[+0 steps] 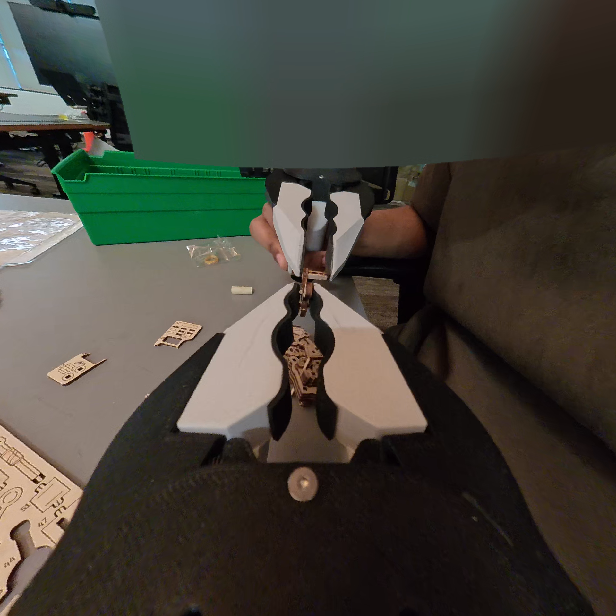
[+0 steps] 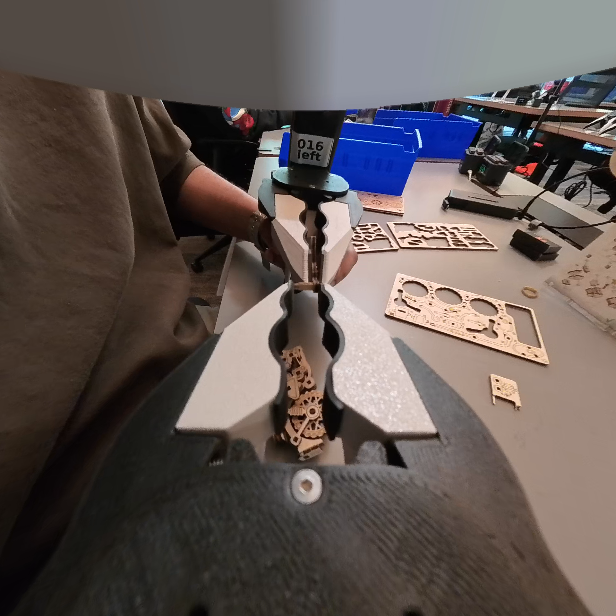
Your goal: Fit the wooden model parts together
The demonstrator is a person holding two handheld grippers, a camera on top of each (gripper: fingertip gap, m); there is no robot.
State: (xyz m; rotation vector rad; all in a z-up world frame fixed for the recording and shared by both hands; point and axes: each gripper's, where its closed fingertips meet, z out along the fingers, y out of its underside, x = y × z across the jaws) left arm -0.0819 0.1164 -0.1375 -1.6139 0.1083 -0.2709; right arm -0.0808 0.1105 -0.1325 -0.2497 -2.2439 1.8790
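My left gripper [image 1: 303, 289] is shut on a thin wooden part [image 1: 303, 301] held edge-on at its fingertips. My right gripper [image 2: 305, 287] faces it tip to tip and is shut on a small wooden part [image 2: 304, 285]. The two parts touch where the tips meet. The right gripper [image 1: 316, 274] shows opposite in the left wrist view with its small part [image 1: 315, 274]. The left gripper [image 2: 313, 266] shows opposite in the right wrist view. A partly built wooden gear model [image 2: 305, 408] lies below and shows through the gap between my fingers, also in the left wrist view [image 1: 303, 370].
On the grey table [image 1: 116, 300] are a green bin [image 1: 160, 203], a bag of small parts [image 1: 213, 255], a white cylinder [image 1: 241, 290] and loose wooden pieces [image 1: 178, 333]. Blue bins [image 2: 373, 160], punched wooden sheets [image 2: 466, 316] and black devices [image 2: 535, 248] lie to the right. A person sits close behind. Only a small space, under 4 cm, lies between the two pairs of fingers.
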